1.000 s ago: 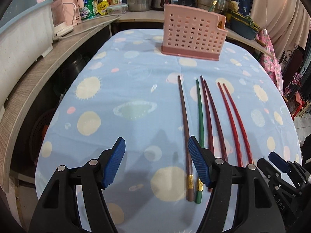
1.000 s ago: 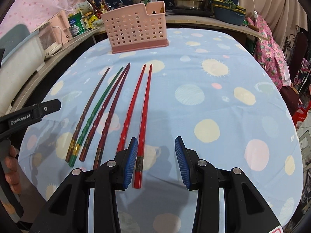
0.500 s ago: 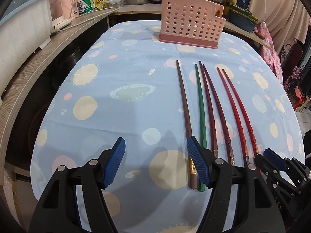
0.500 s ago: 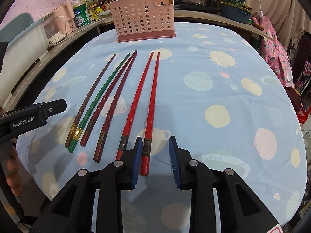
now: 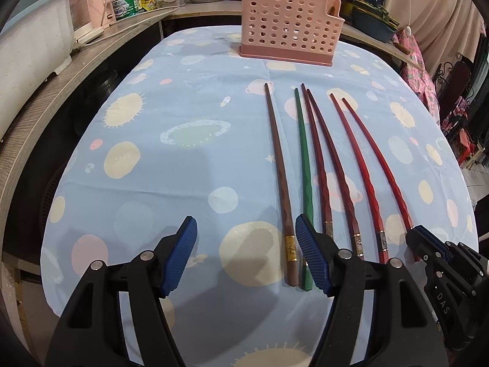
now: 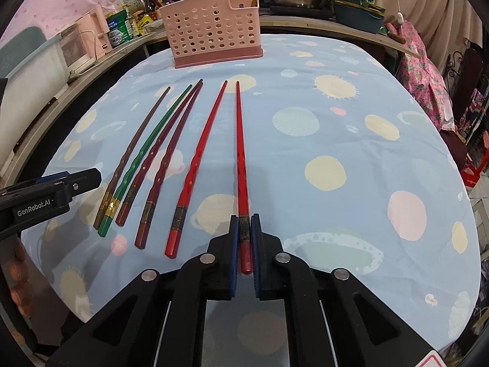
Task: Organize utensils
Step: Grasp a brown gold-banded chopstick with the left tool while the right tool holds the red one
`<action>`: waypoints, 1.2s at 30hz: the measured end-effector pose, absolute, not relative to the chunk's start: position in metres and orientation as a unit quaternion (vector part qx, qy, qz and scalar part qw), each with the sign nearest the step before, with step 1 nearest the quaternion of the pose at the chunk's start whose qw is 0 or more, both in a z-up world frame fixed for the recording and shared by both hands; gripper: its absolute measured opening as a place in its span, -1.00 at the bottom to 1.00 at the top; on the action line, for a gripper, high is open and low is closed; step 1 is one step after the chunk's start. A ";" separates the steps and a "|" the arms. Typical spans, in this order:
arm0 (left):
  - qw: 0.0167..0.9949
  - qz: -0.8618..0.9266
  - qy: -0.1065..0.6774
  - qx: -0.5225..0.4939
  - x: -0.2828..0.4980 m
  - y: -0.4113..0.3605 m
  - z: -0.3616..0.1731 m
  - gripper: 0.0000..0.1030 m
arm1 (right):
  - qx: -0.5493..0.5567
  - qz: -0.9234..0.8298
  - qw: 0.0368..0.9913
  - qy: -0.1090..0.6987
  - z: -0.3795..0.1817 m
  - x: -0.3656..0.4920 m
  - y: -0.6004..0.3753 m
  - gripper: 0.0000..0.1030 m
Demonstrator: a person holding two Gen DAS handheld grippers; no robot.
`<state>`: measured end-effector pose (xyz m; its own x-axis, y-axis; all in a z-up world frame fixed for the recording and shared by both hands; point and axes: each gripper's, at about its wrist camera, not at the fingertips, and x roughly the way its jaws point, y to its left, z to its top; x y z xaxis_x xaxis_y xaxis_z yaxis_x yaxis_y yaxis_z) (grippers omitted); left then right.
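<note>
Six chopsticks lie side by side on the tabletop [image 6: 351, 128] under a blue planet-print cloth: one brown chopstick [image 6: 134, 150], one green chopstick [image 6: 146, 156], two maroon chopsticks [image 6: 165, 156] and two red ones. The right tongs [image 6: 244, 229] have just been closing and now clamp the thick end of the rightmost red chopstick [image 6: 240, 153] (its tip points toward the holder). The other red chopstick [image 6: 198, 156] lies just beside it. The left tongs [image 5: 244, 253] stand apart, gripping nothing, above the brown and green handle ends. One pink perforated holder [image 6: 214, 27] stands at the far edge.
</note>
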<state>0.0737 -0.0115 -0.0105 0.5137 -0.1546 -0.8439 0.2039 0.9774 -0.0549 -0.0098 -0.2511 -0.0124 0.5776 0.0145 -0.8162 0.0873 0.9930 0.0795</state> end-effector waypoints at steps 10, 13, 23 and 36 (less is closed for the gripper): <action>0.861 -0.107 0.495 0.037 0.066 -0.017 -0.021 0.23 | 0.060 -0.021 0.887 0.458 -0.013 -0.012 -0.253 -0.86; 0.858 -0.104 0.502 0.039 0.066 -0.017 -0.026 0.23 | 0.061 -0.021 0.887 0.457 -0.013 -0.013 -0.253 -0.86; 0.859 -0.098 0.500 0.051 0.064 -0.018 -0.029 0.22 | 0.060 -0.021 0.887 0.457 -0.013 -0.013 -0.253 -0.85; 0.861 -0.100 0.495 0.056 0.063 -0.016 -0.026 -0.47 | 0.060 -0.021 0.888 0.456 -0.014 -0.014 -0.252 -0.86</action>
<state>0.0627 -0.0162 -0.0262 0.4890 -0.1175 -0.8643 0.2285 0.9735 -0.0031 -0.0138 -0.2523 -0.0137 0.5829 0.0176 -0.8124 0.0920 0.9919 0.0875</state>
